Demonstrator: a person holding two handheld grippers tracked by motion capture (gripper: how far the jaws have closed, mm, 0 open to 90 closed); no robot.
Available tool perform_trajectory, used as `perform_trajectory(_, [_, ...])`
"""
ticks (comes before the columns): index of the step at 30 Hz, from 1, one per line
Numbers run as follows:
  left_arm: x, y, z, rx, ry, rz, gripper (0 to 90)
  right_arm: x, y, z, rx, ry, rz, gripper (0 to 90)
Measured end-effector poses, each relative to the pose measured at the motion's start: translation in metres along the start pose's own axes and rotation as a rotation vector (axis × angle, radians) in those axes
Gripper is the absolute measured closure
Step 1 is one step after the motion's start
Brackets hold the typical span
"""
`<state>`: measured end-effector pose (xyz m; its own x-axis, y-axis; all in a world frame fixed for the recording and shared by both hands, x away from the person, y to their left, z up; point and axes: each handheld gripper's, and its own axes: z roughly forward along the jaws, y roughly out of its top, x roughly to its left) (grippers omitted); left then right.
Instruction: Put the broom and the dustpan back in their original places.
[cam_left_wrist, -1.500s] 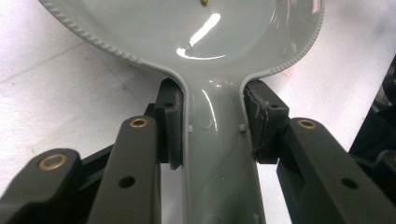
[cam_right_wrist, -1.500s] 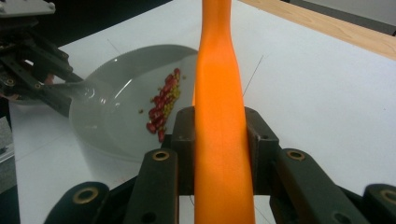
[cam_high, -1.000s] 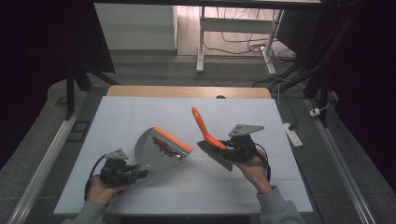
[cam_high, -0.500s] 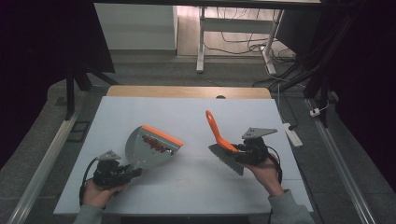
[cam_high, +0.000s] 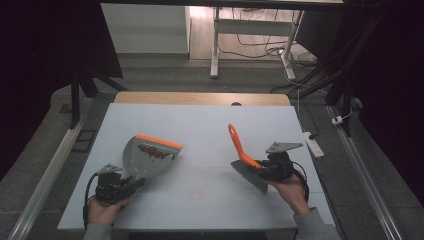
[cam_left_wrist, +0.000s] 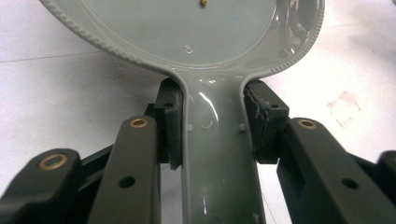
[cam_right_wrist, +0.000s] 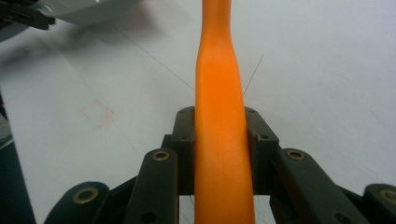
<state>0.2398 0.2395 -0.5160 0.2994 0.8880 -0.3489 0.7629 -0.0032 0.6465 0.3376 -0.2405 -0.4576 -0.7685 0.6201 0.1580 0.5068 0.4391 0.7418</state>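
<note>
My left gripper (cam_high: 131, 184) is clamped on the flat handle of the grey plastic dustpan with the orange lip (cam_high: 149, 157), and in the left gripper view the two pads pinch that handle (cam_left_wrist: 217, 154) from either side just below where it widens into the pan. I judge the grip sits that low so that the pan stays free and I can steer its angle from the near-left corner of the white tabletop (cam_high: 200, 125). The pan lies on the left half of the tabletop with its orange lip on the far side, and a scatter of small reddish-brown bits (cam_high: 152, 152) rests inside near that lip; keeping the pan nearly flat looks like the way to stop them from rolling out. My right gripper (cam_high: 260, 170) is closed around the orange plastic hand brush with grey bristles (cam_high: 245, 162), with the pads on both sides of the handle (cam_right_wrist: 222, 140) in the right gripper view. The brush is on the right half, well apart from the dustpan, its bristle head low and toward me, its handle rising up and away. I take that tilt to keep the bristles ready for the surface. The surface between the two tools looks bare apart from a faint reddish mark (cam_high: 193, 196).
</note>
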Motion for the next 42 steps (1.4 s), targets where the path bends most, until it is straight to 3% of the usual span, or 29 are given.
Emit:
perform_trajectory(10, [0.008,-0.006,0.005,-0.003,0.072,-0.092,61.7,-0.002,-0.007,-0.007,0.008,-0.005,0.033,70.8])
perform_trajectory(15, [0.007,-0.005,0.009,-0.001,0.103,-0.120,61.7,-0.004,-0.012,-0.005,0.024,0.009,0.053,70.8])
perform_trajectory(25, [0.007,-0.006,0.013,0.019,0.118,-0.130,61.6,-0.016,-0.021,0.008,0.094,-0.013,0.080,70.8])
perform_trajectory(34, [0.004,-0.005,0.016,0.033,0.115,-0.123,61.6,-0.035,-0.025,0.008,0.089,-0.029,0.127,69.7])
perform_trajectory(39, [0.002,-0.005,0.017,0.036,0.115,-0.118,61.5,-0.043,-0.028,0.012,0.117,-0.066,0.115,63.0])
perform_trajectory(42, [0.002,-0.006,0.018,0.042,0.116,-0.118,61.5,-0.048,-0.030,0.015,0.129,-0.065,0.123,60.1])
